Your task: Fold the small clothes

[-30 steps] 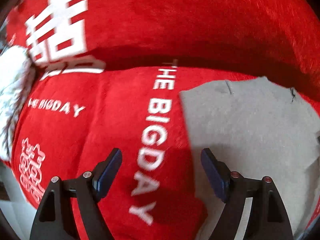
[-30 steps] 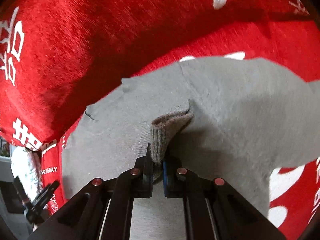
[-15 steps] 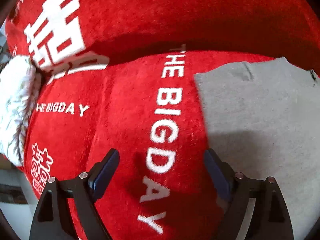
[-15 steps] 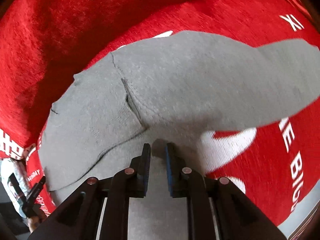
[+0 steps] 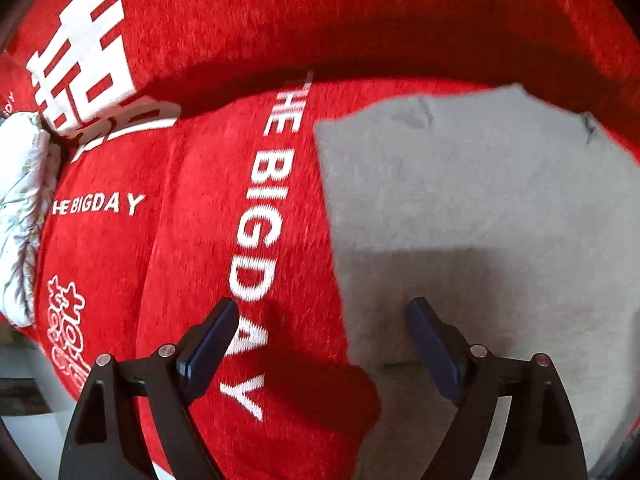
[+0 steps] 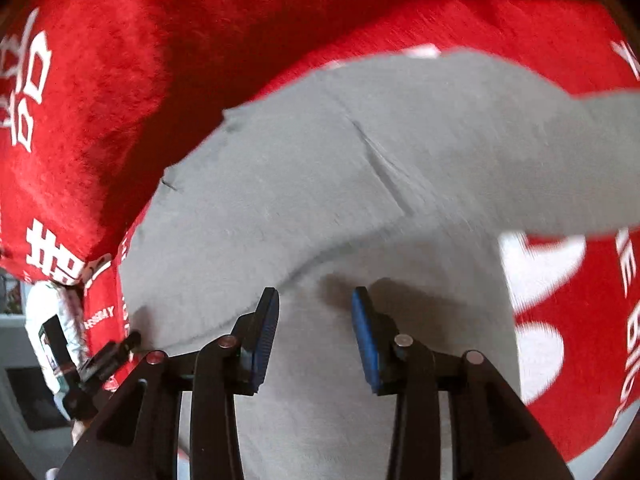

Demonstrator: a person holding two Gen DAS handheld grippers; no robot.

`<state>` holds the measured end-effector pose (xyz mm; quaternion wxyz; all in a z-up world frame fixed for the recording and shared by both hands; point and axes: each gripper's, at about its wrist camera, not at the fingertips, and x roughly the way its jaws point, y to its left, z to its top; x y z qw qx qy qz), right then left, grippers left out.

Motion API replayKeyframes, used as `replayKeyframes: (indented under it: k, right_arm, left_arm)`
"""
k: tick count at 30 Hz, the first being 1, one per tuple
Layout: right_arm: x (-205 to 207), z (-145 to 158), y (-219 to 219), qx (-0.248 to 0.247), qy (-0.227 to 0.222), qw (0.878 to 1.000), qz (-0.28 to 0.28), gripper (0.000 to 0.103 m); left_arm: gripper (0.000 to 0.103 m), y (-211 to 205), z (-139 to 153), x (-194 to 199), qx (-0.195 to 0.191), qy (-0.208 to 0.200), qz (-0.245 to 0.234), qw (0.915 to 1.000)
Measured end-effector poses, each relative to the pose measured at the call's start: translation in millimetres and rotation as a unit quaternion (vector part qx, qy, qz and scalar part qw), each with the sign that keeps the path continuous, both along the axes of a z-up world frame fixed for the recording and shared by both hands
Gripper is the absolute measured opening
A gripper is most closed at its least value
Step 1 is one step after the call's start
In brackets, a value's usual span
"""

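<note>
Right gripper (image 6: 314, 300): jaws parting, nothing between the blue pads, poised over the grey garment (image 6: 320, 184), which lies flat with one sleeve folded across its body. Left gripper (image 5: 322, 324): jaws wide apart, empty, straddling the garment's left edge. The garment rests on a red plush cover (image 5: 180, 240) printed with white lettering, below its shadowed rear fold. A white patterned cloth (image 5: 20, 216) sits at the cover's left edge. Garment's near hem is cut off; motion blur obscures detail.

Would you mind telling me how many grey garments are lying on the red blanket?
1. The grey garment lies flat on the red blanket, below both hand-held grippers. Its far edges run out of view, so others may be hidden.
</note>
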<state>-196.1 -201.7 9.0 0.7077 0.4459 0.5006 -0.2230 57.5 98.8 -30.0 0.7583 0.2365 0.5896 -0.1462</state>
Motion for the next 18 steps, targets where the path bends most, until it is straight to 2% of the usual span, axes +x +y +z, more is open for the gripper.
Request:
replayKeyframes:
  k: [3,5,7,9,12,13,15,18]
  right_arm:
    - [21.4,-4.1,-2.0,-0.049,0.012,0.998,0.038,0.036]
    - [26.4,-16.8,-5.6,-0.059,0.042,0.996,0.055,0.016]
    - [21.4,-17.2,-8.1,-0.054,0.037,0.997,0.048,0.015]
    - [11.5,-19.0,-7.3,-0.041,0.053,0.997,0.047,0.014]
    - [-8.4,-15.1,-8.6,-0.015,0.031,0.999,0.035,0.015]
    - [-15.3,-13.4,-10.2,-0.007,0.025,0.999,0.029,0.020]
    - [-29.6,-11.7,-14.2,0.015,0.015,1.000,0.015,0.021]
    - [-50.3,-7.0,-20.6,0.037,0.004,0.999,-0.013,0.027]
  left_arm:
    - [0.087,12.0,-0.7,-0.6,-0.016,0.002,0.011,0.9998]
    - [0.087,16.1,0.0,-1.3,-0.016,0.000,0.009,0.9998]
    - [0.087,17.9,0.9,-1.7,-0.014,-0.001,0.008,0.9999]
    - [0.087,18.2,1.4,-2.4,-0.012,0.002,0.011,0.9999]
    - [0.087,15.4,3.8,-2.4,-0.001,0.014,0.025,0.9996]
    - [0.087,12.7,6.9,-4.1,0.002,0.018,0.027,0.9995]
    - [0.087,6.2,12.3,-10.8,0.002,0.024,0.021,0.9995]
    - [0.087,-10.1,21.6,-25.5,-0.005,0.031,-0.004,0.9995]
